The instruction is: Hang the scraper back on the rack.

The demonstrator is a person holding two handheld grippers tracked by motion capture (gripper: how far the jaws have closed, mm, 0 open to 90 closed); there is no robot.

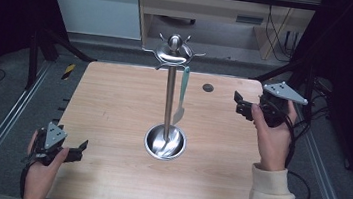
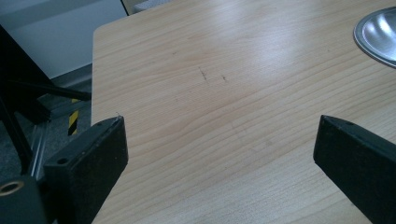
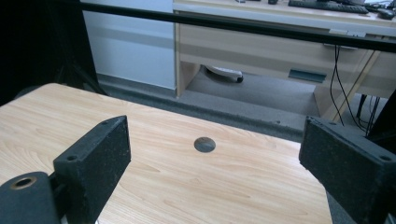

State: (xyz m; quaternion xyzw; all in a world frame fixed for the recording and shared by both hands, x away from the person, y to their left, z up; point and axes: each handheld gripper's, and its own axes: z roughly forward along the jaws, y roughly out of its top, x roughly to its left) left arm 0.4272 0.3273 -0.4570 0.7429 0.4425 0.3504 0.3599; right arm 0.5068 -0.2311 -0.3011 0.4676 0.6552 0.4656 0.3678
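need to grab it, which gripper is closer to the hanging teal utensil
Right. The right gripper sits level with the teal utensil, off to its right; the left gripper is down at the table's near-left corner.

Beyond your table (image 1: 111, 122): grey carpet (image 1: 109, 51), a white wall (image 1: 94, 4), a wooden desk (image 1: 215, 6) (cables (image 1: 280, 36) dangling right).

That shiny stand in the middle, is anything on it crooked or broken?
Nothing looks broken. The stand rises straight from its round base, and one pale green utensil hangs down from a hook at the top. Both grippers, left gripper and right gripper, are open and apart from it.
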